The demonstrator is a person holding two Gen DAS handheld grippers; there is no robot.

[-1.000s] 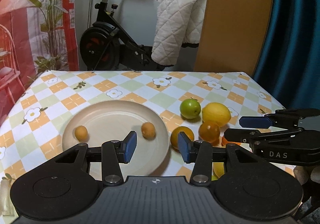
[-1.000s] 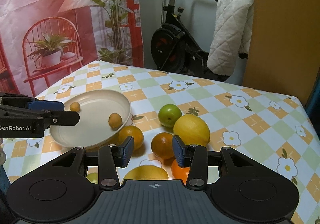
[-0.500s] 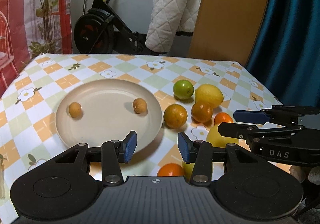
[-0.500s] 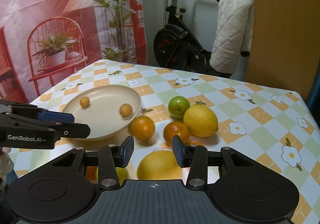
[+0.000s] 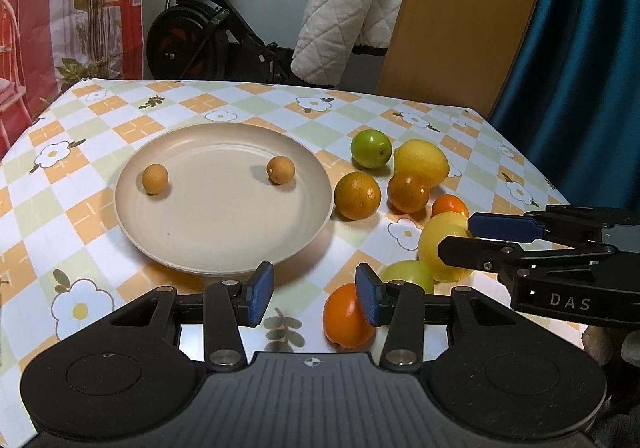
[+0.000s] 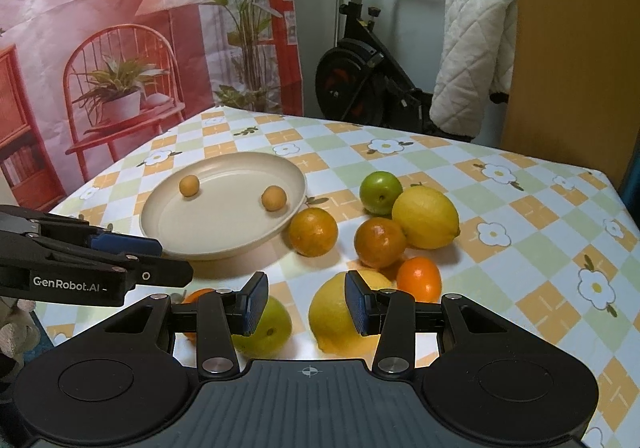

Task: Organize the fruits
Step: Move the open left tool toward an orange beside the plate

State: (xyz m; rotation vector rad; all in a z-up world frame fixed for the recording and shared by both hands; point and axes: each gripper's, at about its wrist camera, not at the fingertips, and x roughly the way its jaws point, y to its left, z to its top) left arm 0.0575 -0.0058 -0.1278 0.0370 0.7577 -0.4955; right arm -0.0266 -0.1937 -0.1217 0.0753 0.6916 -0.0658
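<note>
While nothing sits between either set of pads, worth weighing the risks first: left tool (image 5: 315, 298) parted partway and empty, hovering over the near strip of the checked surface (image 5: 240, 104), with a bright orange (image 5: 346, 318) just under its right pad; right tool (image 6: 307, 303) likewise parted partway and empty, low over a large lemon (image 6: 340, 318) and a yellow-green fruit (image 6: 266, 322). Round fruit on a smooth cloth probably rolls at a nudge, so a pad coming down off-centre could push the near orange or the lemon toward the front edge and off. Packed close together further back: a green apple (image 5: 371, 148), a second lemon (image 5: 422, 164), two darker oranges (image 5: 357, 195) (image 5: 408, 192) and a small orange (image 5: 450, 205); reaching for one likely knocks its neighbours. Two tools working close side by side could also clash over the same cluster. Jaws at this width look too narrow for the big lemon, so a squeeze without widening first would likely skid off its top. As for containers, only one: a beige plate (image 5: 160, 244) to the left, holding two small tan fruits (image 5: 155, 179) (image 5: 281, 169), well apart from each other, with most of its floor bare. Shallow rim, so anything dropped in with speed may roll out.
</note>
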